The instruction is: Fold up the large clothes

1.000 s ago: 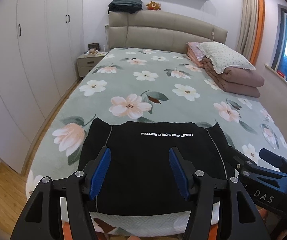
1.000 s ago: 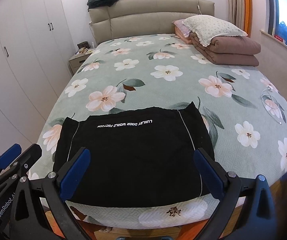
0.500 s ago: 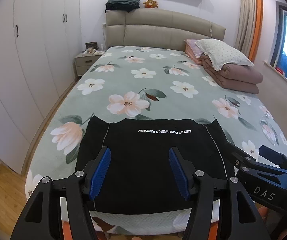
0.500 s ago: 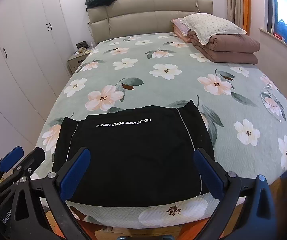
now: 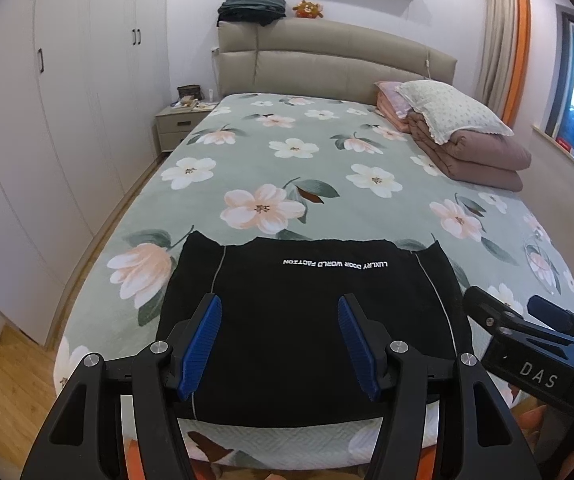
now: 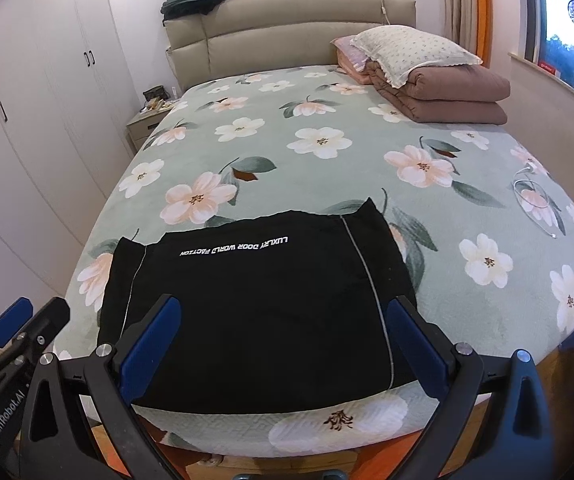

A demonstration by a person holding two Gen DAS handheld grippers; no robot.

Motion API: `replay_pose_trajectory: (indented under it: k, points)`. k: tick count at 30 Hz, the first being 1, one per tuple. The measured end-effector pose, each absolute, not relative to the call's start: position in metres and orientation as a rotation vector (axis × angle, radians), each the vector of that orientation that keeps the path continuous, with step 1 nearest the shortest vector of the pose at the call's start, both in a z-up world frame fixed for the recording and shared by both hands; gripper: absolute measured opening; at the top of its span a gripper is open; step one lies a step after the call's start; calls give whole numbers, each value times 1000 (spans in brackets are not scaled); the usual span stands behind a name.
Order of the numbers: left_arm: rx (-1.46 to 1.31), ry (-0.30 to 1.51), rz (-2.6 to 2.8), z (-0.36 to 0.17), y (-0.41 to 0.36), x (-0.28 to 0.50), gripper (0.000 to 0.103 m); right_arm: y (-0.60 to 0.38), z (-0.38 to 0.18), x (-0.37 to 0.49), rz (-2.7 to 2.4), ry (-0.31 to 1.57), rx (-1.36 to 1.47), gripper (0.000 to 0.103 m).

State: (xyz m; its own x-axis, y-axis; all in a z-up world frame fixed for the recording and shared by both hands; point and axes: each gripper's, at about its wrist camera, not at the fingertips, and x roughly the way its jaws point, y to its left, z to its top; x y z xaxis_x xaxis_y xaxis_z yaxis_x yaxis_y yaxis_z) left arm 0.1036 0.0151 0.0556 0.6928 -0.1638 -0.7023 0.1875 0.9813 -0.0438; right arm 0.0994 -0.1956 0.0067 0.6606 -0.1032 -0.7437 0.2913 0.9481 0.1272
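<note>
A black garment (image 5: 307,320) with white lettering and thin white piping lies folded into a flat rectangle at the foot of the bed (image 5: 327,184); it also shows in the right wrist view (image 6: 255,304). My left gripper (image 5: 279,312) is open and empty, held above the garment's near edge. My right gripper (image 6: 285,316) is open wide and empty, also above the near edge. Each gripper shows at the side of the other's view: the right one (image 5: 527,320) and the left one (image 6: 23,316).
A folded brown quilt (image 6: 447,96) with a pillow (image 6: 411,50) on it sits at the far right of the bed. White wardrobes (image 5: 47,140) line the left wall. A nightstand (image 5: 179,124) stands by the headboard. A white cable (image 6: 535,204) lies on the bed's right side.
Both grippers have pulled back and risen slightly from the bed. The garment has not moved and both grippers stay open.
</note>
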Motion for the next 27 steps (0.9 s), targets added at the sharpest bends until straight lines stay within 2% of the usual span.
replay_pose_trajectory:
  k: [20, 27]
  points:
    - [65, 711, -89, 61, 17, 96, 62, -198, 10, 95, -232, 810, 238, 103]
    - [81, 603, -56, 71, 22, 88, 62, -198, 8, 97, -228, 818, 235, 103]
